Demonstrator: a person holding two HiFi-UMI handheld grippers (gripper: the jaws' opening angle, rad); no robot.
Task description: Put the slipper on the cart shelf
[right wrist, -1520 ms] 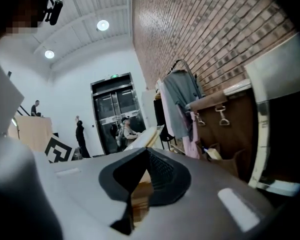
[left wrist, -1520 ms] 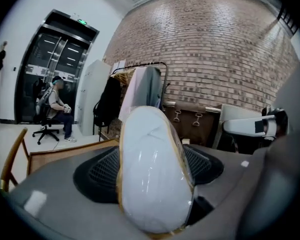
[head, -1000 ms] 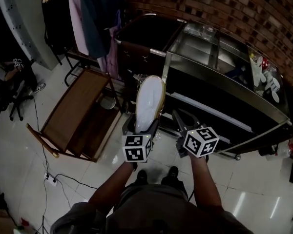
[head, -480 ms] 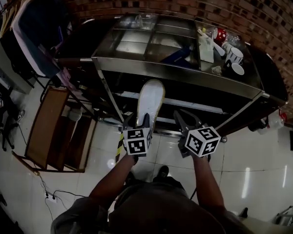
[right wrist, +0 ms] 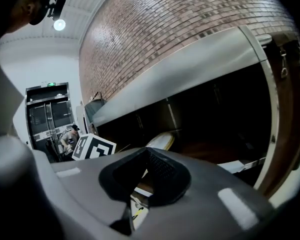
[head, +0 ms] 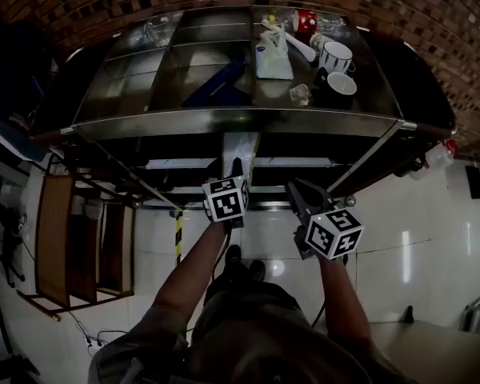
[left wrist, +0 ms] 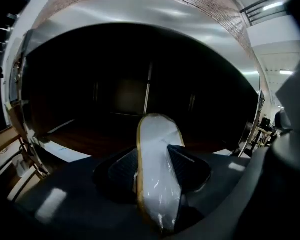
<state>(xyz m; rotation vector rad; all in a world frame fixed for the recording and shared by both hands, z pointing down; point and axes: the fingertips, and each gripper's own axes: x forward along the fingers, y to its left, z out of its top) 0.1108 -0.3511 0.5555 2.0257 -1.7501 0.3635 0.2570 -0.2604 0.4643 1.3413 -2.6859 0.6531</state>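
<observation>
A white slipper [head: 242, 146] with a tan rim, wrapped in clear film, is held by its heel in my left gripper [head: 237, 173]. The jaws have just been closing and now press on the slipper [left wrist: 157, 134] from both sides. Its toe reaches under the steel top of the cart [head: 248, 121], over the dark lower shelf [left wrist: 85, 134]. My right gripper [head: 299, 192] hangs beside it to the right, shut and empty, outside the cart. In the right gripper view the slipper [right wrist: 162, 140] shows past the jaws of the right gripper [right wrist: 147, 171].
On the cart's top stand mugs [head: 336, 56], a white bag [head: 272, 58] and a blue object [head: 216, 82]. A wooden rack [head: 72, 238] stands on the tiled floor at the left. A brick wall [head: 400, 6] runs behind the cart. The person's feet [head: 240, 266] are just below the grippers.
The view has swung from the clothes rail and wooden rack to the steel cart. Both grippers have come up to it, and the slipper's toe now reaches under the cart's top.
</observation>
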